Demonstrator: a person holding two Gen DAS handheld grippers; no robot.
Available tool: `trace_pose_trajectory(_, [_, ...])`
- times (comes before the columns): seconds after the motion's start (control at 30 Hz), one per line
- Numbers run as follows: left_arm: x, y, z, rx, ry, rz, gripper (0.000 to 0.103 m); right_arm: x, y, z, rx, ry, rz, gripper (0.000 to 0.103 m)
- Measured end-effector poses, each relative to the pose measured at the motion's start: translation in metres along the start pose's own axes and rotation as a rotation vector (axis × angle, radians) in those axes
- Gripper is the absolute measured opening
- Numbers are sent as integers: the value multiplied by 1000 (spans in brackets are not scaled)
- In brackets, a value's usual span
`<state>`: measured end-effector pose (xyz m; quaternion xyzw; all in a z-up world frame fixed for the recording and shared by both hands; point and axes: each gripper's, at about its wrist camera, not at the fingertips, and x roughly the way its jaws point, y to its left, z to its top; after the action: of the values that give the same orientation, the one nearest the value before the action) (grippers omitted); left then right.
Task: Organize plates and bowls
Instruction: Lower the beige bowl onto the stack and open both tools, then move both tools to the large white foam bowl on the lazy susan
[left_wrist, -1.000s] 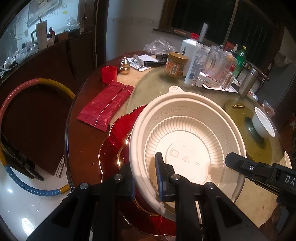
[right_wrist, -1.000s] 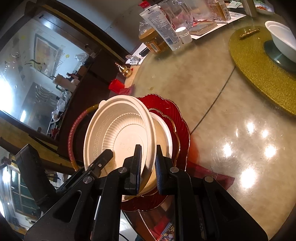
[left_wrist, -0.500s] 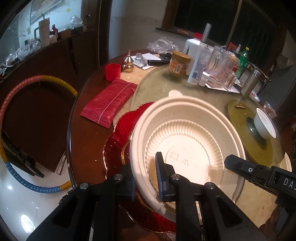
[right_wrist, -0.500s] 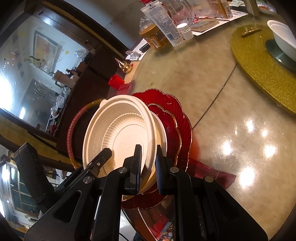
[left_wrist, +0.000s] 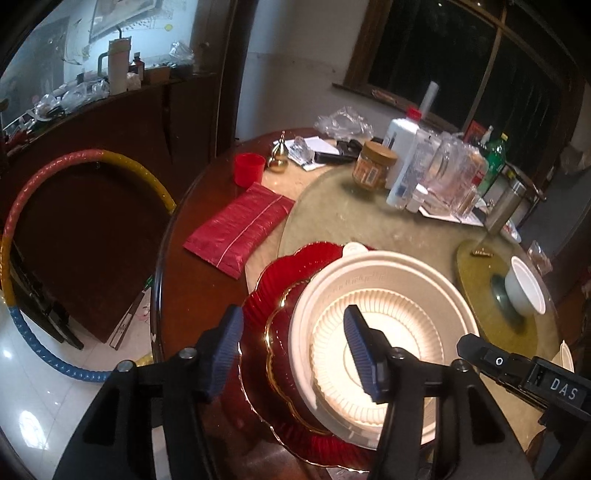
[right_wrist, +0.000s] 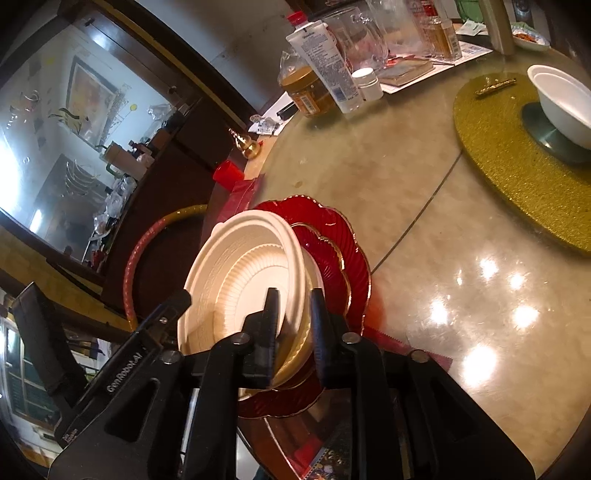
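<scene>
A cream ribbed disposable bowl (left_wrist: 388, 295) (right_wrist: 240, 266) sits on a small gold-rimmed red plate (left_wrist: 280, 314) (right_wrist: 325, 254), which lies on a larger scalloped red plate (left_wrist: 273, 273) (right_wrist: 332, 218) at the table's near edge. My left gripper (left_wrist: 293, 354) straddles the bowl's left rim. Its jaws are opening and the blue pads stand clear of the rim. My right gripper (right_wrist: 295, 325) straddles the opposite rim, jaws opening, with the rim loose in the narrow gap. Far right, a small white bowl (left_wrist: 524, 291) (right_wrist: 565, 107) stands on a gold mat (left_wrist: 476, 269) (right_wrist: 498, 147).
A red packet (left_wrist: 240, 225) and a red cup (left_wrist: 249, 170) lie left of the plates. Bottles, a jar (left_wrist: 373, 170) and glassware crowd the far side. A coloured hoop (left_wrist: 92, 158) leans against a dark cabinet beyond the table's left edge.
Both grippers were shut on the bowl's rim. Both have now spread their jaws off it, the left widely and the right slightly. The bowl has settled lower onto the red plates.
</scene>
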<state>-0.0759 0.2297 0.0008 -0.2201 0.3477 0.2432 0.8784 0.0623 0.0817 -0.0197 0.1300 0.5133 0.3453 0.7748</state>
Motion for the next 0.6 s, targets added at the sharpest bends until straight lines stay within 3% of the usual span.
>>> trace_pose_trajectory(0.03, [-1, -1, 0, 2, -6, 2, 60, -2, -1, 0, 4, -8, 6, 43])
trace_pose_trajectory(0.07, [-2, -3, 0, 8, -13, 10, 61, -4, -3, 0, 8, -16, 13, 46])
trace_pose_trajectory(0.2, [-6, -12, 0, 35, -36, 38, 67, -15, -9, 1, 24, -49, 42, 47])
trace_pose_trajectory(0.33, [-15, -18, -1, 56, -94, 84, 80, -28, -17, 1, 45, -100, 69, 73])
trace_pose_trajectory(0.47, [-27, -29, 1, 72, -148, 96, 81, -45, -30, 0, 50, -147, 62, 74])
trace_pose_trajectory(0.53, [-33, -40, 3, 90, -166, 74, 81, -54, -34, -1, 36, -177, 29, 83])
trace_pose_trajectory(0.6, [-40, -57, 3, 125, -186, 48, 82, -67, -42, -2, 22, -225, -21, 86])
